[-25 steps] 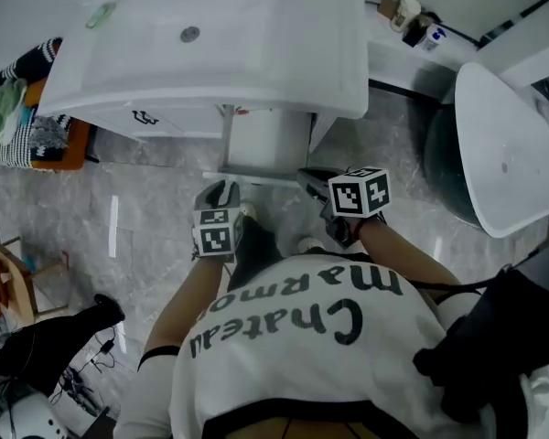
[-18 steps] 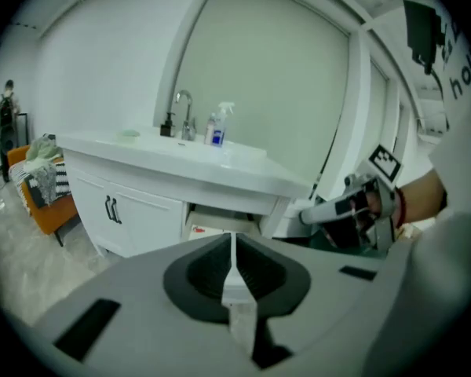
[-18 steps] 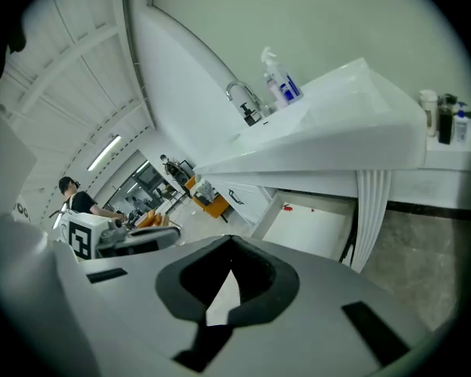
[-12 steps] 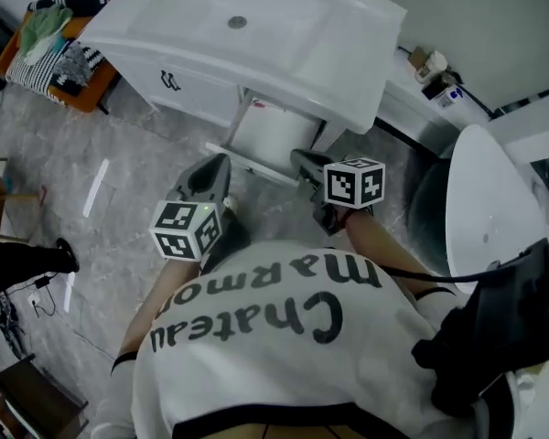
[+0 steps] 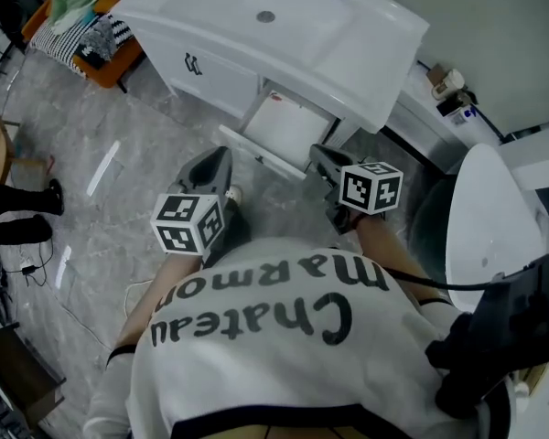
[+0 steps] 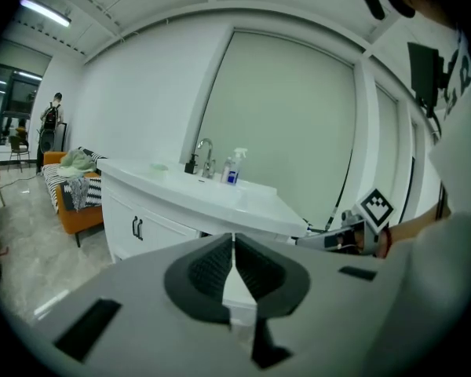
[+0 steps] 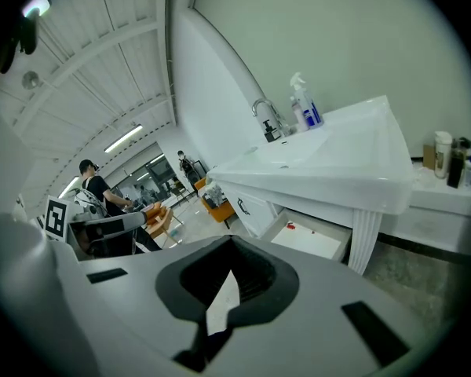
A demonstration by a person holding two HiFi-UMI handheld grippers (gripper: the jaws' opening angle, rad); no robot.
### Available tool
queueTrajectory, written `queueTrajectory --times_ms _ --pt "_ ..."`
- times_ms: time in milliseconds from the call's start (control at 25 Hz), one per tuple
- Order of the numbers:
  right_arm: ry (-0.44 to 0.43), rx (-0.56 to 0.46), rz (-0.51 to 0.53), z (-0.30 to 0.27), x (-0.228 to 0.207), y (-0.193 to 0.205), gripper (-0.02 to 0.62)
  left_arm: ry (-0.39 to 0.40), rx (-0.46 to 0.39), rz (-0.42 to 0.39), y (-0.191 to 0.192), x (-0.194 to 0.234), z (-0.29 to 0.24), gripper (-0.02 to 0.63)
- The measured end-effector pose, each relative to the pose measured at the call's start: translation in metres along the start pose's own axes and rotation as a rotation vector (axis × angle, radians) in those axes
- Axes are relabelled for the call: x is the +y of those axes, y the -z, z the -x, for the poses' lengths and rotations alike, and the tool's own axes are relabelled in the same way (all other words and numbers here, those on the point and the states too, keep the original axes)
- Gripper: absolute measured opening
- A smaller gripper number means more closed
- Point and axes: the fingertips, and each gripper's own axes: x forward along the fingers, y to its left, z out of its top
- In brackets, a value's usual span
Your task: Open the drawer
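The white drawer (image 5: 288, 128) stands pulled out from under the white vanity (image 5: 352, 62), its inside bare but for a small red mark; it also shows in the right gripper view (image 7: 310, 240). In the head view my left gripper (image 5: 214, 166) hovers just left of the drawer's front edge, apart from it. Its jaws have just been closing and now meet with nothing between them (image 6: 234, 242). My right gripper (image 5: 322, 160) hangs by the drawer's right front corner, touching nothing, its jaws (image 7: 231, 250) together and empty.
A cabinet door with a black handle (image 5: 193, 64) is left of the drawer. An orange bench with striped cloth (image 5: 87, 30) stands far left. A white oval tub (image 5: 485, 218) is at the right, bottles (image 5: 450, 85) sit behind it, and a person's legs (image 5: 18, 210) are at the left edge.
Both grippers have risen, the left one more, and it rolled and drew back from the drawer's front. The left jaws went from open to shut. The drawer stays open.
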Motion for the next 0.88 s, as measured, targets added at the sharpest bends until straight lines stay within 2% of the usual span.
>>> queueTrajectory --times_ms 320,520,880 --pt "-0.002 0.011 0.027 0.009 -0.003 0.007 0.003 -0.012 -0.034 -0.001 -0.010 -0.005 0.001 0.018" --pt "0.007 0.031 0.061 0.010 -0.002 0.008 0.003 -0.011 -0.020 -0.009 -0.008 -0.007 0.003 0.018" --pt "0.015 0.021 0.057 0.007 -0.003 0.007 0.003 -0.017 -0.007 -0.013 -0.004 0.000 0.007 0.018"
